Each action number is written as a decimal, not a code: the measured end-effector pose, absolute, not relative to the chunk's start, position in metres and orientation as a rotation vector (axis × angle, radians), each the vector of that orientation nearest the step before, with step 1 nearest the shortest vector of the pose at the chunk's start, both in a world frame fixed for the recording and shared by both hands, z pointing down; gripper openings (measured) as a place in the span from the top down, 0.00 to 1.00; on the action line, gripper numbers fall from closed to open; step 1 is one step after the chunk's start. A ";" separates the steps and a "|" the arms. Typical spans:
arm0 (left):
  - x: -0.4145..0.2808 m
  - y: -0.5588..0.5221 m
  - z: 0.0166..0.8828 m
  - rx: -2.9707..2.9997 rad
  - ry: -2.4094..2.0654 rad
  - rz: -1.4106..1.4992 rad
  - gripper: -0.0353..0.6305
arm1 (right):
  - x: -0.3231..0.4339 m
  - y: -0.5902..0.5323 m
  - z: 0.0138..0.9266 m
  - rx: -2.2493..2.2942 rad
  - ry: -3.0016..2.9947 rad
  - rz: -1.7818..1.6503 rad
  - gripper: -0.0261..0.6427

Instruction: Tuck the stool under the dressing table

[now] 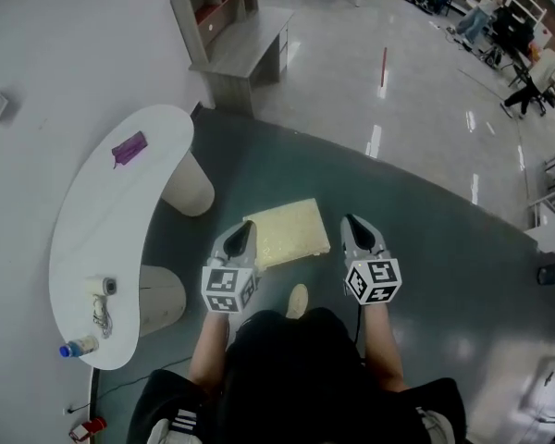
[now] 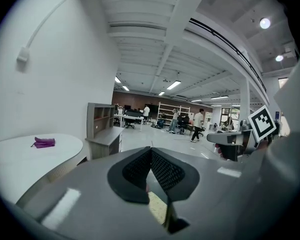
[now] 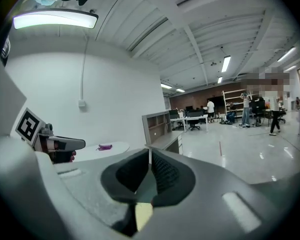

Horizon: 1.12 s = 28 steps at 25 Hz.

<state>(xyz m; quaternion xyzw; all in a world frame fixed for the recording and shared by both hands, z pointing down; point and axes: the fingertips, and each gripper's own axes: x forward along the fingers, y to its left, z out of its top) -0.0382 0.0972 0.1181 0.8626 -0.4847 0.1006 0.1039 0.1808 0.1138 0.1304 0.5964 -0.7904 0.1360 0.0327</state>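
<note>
We find stool (image 1: 291,229) between left gripper (image 1: 247,226) and right gripper (image 1: 352,222), both jaws together, empty; dressing table (image 1: 102,220) left of stool

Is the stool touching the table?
Apart. The head view shows dark floor between the stool and the table.

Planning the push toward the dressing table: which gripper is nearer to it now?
Left. The left gripper is at the stool's table-side edge, a gap away from the dressing table; the right gripper is past the stool's opposite edge, farther away.
</note>
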 end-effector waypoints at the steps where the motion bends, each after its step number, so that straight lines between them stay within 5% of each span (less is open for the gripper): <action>1: -0.037 0.092 0.121 2.528 -1.451 0.303 0.94 | 0.182 0.106 0.133 1.813 -2.445 0.425 0.93; 28: -0.044 0.026 0.248 2.263 -1.515 0.385 0.94 | 0.168 0.004 0.273 1.494 -2.412 0.667 0.93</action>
